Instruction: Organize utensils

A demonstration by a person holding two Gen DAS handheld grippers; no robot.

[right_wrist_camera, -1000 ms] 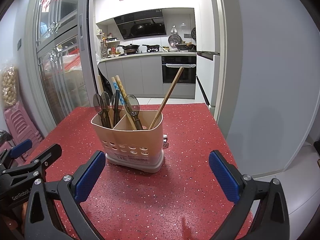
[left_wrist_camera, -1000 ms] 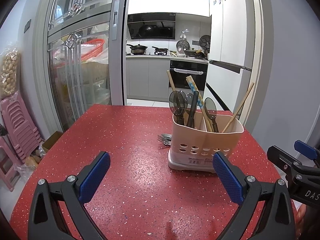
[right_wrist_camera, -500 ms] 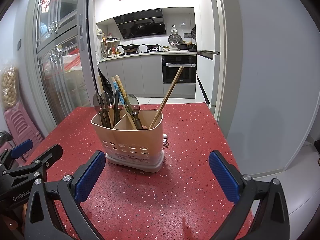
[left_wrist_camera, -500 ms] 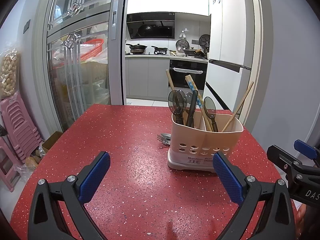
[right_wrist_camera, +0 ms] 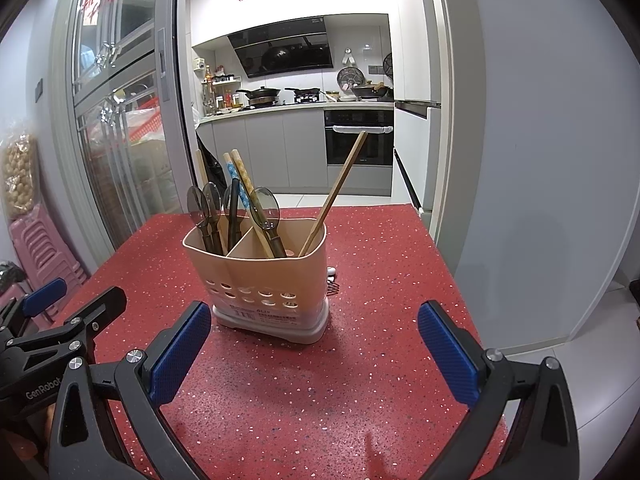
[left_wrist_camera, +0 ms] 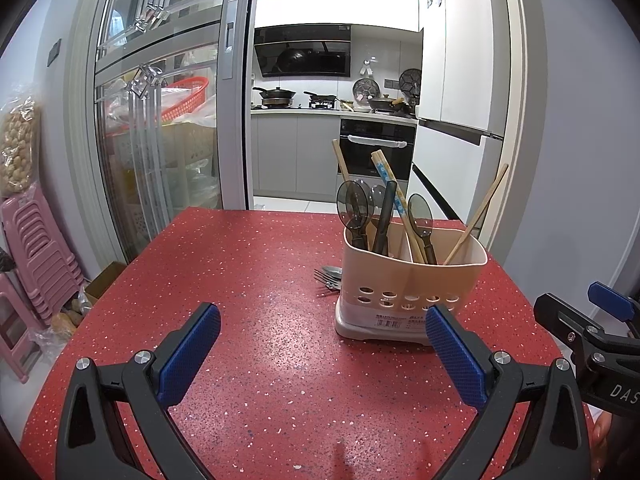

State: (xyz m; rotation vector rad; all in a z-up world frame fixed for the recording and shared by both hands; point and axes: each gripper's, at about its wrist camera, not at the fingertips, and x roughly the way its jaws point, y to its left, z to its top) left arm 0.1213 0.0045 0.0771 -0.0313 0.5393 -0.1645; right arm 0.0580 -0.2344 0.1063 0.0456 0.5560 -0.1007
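A beige utensil holder with two compartments stands on the red speckled table. It holds dark spoons, chopsticks and a lone chopstick leaning right. Forks and a spoon lie on the table behind the holder's left side. My left gripper is open and empty, hovering short of the holder. In the right wrist view the holder stands ahead, and my right gripper is open and empty. A utensil tip peeks out behind the holder.
The table's right edge drops to a tiled floor beside a grey wall. Pink stools stand left of the table by a glass sliding door. A kitchen lies behind.
Both grippers have barely drifted. The holder and utensils have not moved.
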